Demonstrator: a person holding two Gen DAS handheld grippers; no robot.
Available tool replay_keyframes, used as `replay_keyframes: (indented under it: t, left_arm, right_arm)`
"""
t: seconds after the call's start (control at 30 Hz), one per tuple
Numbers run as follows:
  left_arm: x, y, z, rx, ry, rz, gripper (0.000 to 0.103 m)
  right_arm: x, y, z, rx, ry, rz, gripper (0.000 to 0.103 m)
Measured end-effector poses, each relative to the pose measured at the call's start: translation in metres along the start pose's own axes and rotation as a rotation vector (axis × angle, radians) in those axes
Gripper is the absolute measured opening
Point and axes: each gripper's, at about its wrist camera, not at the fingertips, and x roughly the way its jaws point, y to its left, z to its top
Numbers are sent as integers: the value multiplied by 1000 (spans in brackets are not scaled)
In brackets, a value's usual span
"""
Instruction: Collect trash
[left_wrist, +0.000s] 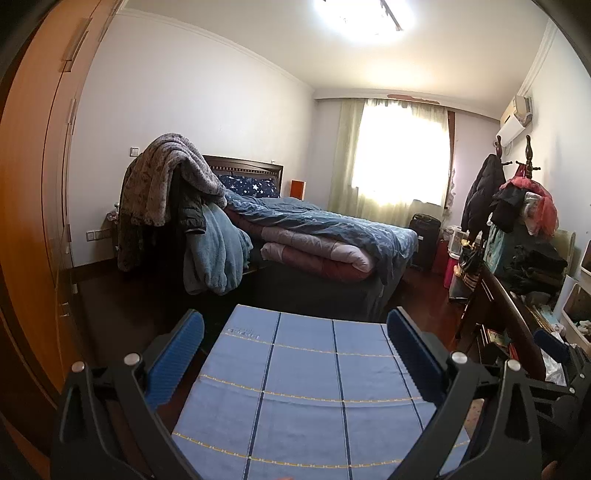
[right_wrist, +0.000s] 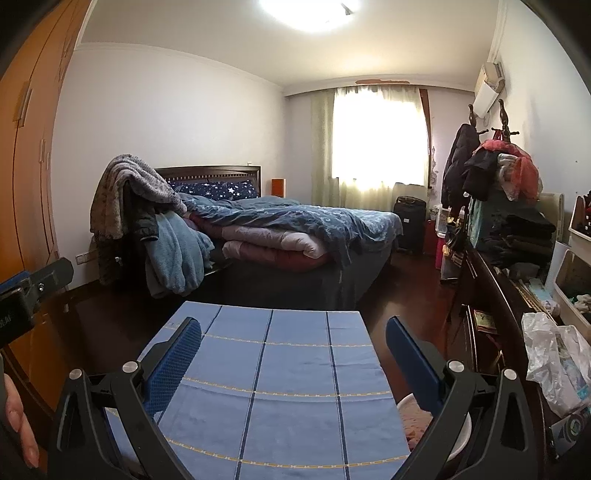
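Observation:
A table under a blue checked cloth (left_wrist: 306, 387) fills the foreground in both views, with nothing lying on the cloth (right_wrist: 273, 376). My left gripper (left_wrist: 294, 317) hovers over it, open and holding nothing. Above the cloth's right part, my right gripper (right_wrist: 293, 325) is open and also holds nothing. A crumpled clear plastic bag (right_wrist: 554, 362) lies on the dark dresser to the right, apart from both grippers; the same bag (left_wrist: 554, 367) shows in the left wrist view. Under the right gripper's right finger a white round container (right_wrist: 461, 435) with pinkish contents is partly hidden.
An orange wardrobe (left_wrist: 33, 184) lines the left side. A bed (right_wrist: 295, 229) piled with blue and pink bedding stands ahead, dark floor between it and the table. The cluttered dresser (right_wrist: 498, 288), a coat stand (right_wrist: 491, 162) and a black suitcase (right_wrist: 410, 221) are on the right.

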Motion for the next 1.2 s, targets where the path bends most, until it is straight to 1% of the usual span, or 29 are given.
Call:
replay_keyframes:
  t: [0.4, 1.2]
  left_arm:
    - [-3, 0, 0, 9, -1, -18, 100]
    - [-3, 2, 2, 12, -3, -25, 100]
  right_arm:
    - [-3, -1, 1, 8, -11, -5, 100]
    - [-5, -1, 0, 7, -10, -6, 100]
